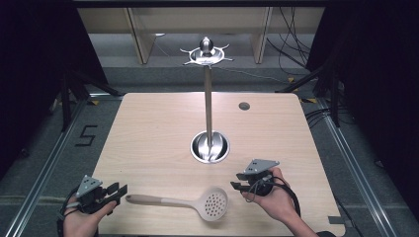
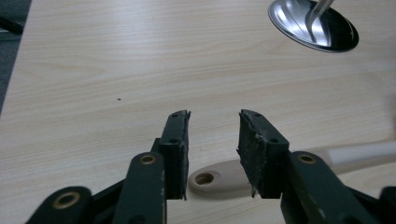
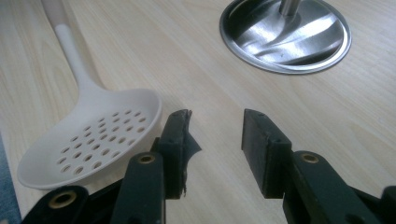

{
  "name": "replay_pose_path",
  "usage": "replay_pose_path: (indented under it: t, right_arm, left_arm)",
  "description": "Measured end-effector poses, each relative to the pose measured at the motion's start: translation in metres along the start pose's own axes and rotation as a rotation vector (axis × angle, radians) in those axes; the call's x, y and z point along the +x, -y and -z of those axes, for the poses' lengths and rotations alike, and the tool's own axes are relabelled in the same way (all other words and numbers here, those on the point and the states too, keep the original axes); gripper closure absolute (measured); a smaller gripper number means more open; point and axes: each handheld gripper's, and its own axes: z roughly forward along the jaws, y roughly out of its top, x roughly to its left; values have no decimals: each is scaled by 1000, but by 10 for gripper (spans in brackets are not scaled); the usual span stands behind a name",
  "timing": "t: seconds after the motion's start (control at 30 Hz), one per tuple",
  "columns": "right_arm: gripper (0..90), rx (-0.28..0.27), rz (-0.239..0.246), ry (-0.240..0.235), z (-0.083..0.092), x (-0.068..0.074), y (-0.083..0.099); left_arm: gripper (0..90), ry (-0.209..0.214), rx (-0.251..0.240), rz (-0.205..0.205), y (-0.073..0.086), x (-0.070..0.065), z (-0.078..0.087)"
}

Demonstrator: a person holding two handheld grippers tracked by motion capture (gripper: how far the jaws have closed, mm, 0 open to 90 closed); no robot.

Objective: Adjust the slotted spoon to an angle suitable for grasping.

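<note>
Slotted spoon [image 1: 197,202] on bench [image 1: 148,128] — handle end between left hand-held gripper's [image 1: 117,190] open, non-gripping jaws; right hand-held gripper [image 1: 236,185] open, empty — beside bowl.

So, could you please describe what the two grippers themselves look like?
Both the left gripper and right gripper are black, with brass-coloured rivets, a grey three-cornered plate on top and a trailing black cable. Their black finger pads look frayed.

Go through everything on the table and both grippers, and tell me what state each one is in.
Skimmer: lying flat on the table, not gripped.
Stand: upright, hooks at the top bare.
Left gripper: open, jaws on either side of the skimmer's handle end, not touching it.
Right gripper: open, holding nothing, beside the skimmer's bowl.
</note>
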Motion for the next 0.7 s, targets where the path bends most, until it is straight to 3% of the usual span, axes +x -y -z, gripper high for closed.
replay_pose_path:
  t: [0.1, 0.2, 0.3, 0.37, 0.4, 0.53, 0.57, 0.7]
  right_arm:
    - [715, -32, 21, 11, 0, -2, -1]
    - [782, -14, 25, 5, 3, -2, -3]
    - [868, -20, 49, 16, 4, -2, -5]
    - [900, -5, 54, 14, 5, -2, -8]
    - [900, 5, 61, 11, 5, -1, -12]
    - [900, -10, 92, 29, -1, 2, -18]
    - [900, 5, 63, 12, -1, 4, -19]
    - [900, 48, 83, 22, -12, 3, -24]
  left_arm:
    - [731, 26, 26, -12, 0, -3, -1]
    - [787, 65, 70, -33, 0, -7, -4]
    - [853, 96, 170, -118, 0, -11, -5]
    - [881, 119, 202, -124, 2, -16, -7]
    - [890, 136, 243, -158, 2, -21, -8]
    - [891, 158, 288, -168, 5, -29, -10]
    - [891, 166, 298, -170, 6, -30, -12]
    - [892, 172, 308, -155, 8, -35, -17]
